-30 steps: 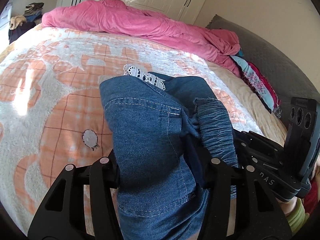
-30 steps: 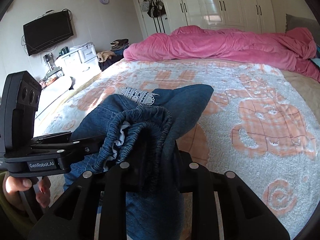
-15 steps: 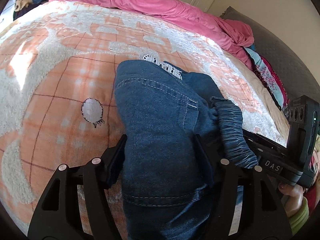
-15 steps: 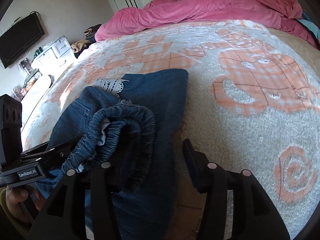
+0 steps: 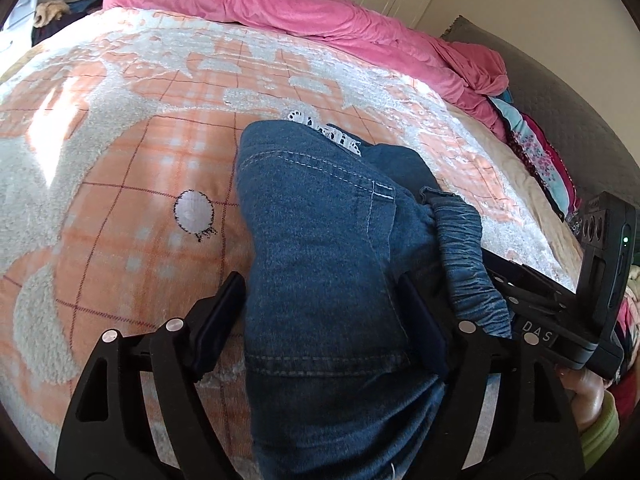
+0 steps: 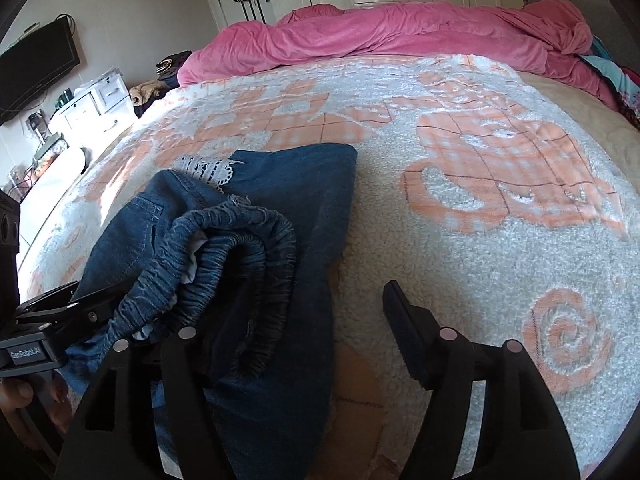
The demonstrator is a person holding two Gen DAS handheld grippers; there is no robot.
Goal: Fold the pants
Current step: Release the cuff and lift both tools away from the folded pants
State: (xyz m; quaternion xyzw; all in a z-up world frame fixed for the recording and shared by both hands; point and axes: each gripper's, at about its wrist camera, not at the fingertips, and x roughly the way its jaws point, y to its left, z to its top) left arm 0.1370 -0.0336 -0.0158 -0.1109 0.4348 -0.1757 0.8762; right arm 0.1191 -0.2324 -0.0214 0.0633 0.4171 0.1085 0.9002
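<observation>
Blue denim pants (image 5: 320, 248) with a gathered elastic waistband (image 6: 240, 256) and a white lace trim (image 5: 328, 132) lie folded over on the bed. My left gripper (image 5: 324, 300) is open, its fingers standing either side of the denim near the waist. My right gripper (image 6: 312, 312) is open too; the waistband lies over its left finger and the right finger (image 6: 404, 320) stands apart over bare blanket. The right gripper's body (image 5: 560, 312) shows in the left wrist view, and the left gripper's body (image 6: 44, 320) in the right wrist view.
The bed carries an orange-and-white fleece blanket (image 6: 480, 184). A pink duvet (image 6: 400, 36) is bunched along the far side. Patterned clothes (image 5: 532, 148) lie by the grey headboard (image 5: 560, 92). White wardrobes, a dresser (image 6: 92, 108) and a wall TV (image 6: 36, 64) stand beyond.
Both grippers have opened and let go of the pants. The raised waist end has come down onto the bed, and both cameras now sit lower over the blanket.
</observation>
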